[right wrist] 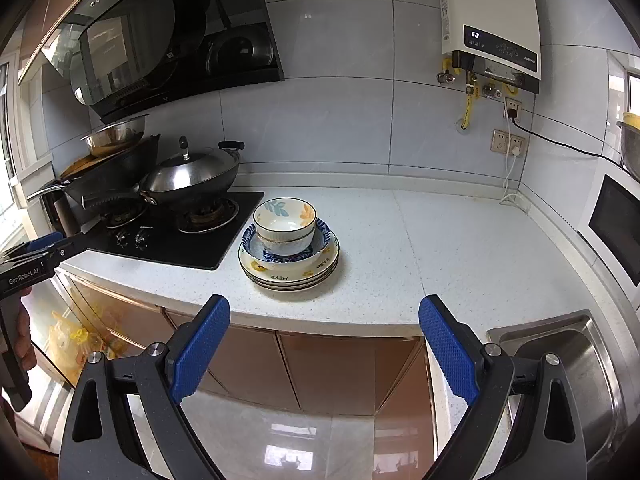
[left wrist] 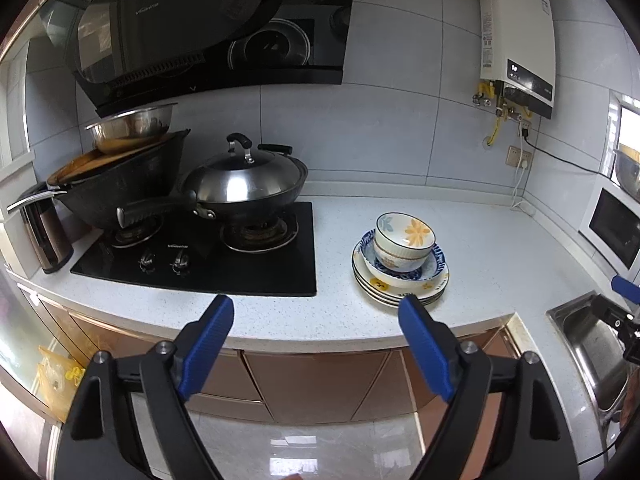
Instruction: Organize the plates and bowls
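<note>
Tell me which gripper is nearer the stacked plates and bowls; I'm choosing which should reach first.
Right, only narrowly. The right gripper is open, off the counter edge, with the dish stack almost straight ahead. The left gripper is open, the stack ahead to its right.

left claw (left wrist: pixel 316 308) | right claw (right wrist: pixel 324 308) | black arms, blue ribbed pads, silver screws

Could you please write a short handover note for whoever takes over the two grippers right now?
Left gripper: open, empty, held off the counter edge.
Right gripper: open, empty, likewise short of the counter.
Dishes: one stack on the white countertop, right of the stove: floral bowls nested in a blue-patterned bowl, on the cream plates.
Done: apparently stacked already.
Left: nothing obvious, unless the stack must go elsewhere.
</note>
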A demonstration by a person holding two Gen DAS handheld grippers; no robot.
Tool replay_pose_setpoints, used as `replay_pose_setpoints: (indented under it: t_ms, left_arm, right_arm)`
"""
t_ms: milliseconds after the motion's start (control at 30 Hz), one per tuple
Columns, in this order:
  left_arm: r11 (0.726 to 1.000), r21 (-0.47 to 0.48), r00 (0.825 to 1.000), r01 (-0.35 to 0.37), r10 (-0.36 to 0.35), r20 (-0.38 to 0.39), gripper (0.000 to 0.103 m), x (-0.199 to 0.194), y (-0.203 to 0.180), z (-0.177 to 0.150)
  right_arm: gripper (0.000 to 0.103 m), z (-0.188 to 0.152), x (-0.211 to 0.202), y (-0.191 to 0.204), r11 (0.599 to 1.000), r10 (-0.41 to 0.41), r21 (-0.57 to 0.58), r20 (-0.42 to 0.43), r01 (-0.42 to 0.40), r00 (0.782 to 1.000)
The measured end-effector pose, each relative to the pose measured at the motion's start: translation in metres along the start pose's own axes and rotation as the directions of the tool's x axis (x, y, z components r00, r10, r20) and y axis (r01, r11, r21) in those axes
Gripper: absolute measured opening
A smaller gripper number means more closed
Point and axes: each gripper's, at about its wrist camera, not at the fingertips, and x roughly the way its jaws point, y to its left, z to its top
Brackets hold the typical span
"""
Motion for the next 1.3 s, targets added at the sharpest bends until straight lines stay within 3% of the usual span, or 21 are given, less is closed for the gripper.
replay_pose_setpoints:
  t_ms: [400,1300]
  left_arm:
    - [0.999,-0.027,0.999,-0.037,0.037,-0.013,0.086,0.005,0.010,0.002]
    - [0.999,-0.040,0.999,-0.036,0.035,-0.037,0.086,0.017,0.011,0.003]
  right_arm:
    - [0.093,-0.001,0.001,0.000,1.000,-0.005,0.007,-0.003,0.005,1.000]
    - [0.093,-0.001,0.012,-0.007,1.000,-0.006,0.011,-0.022,0.006,1.000]
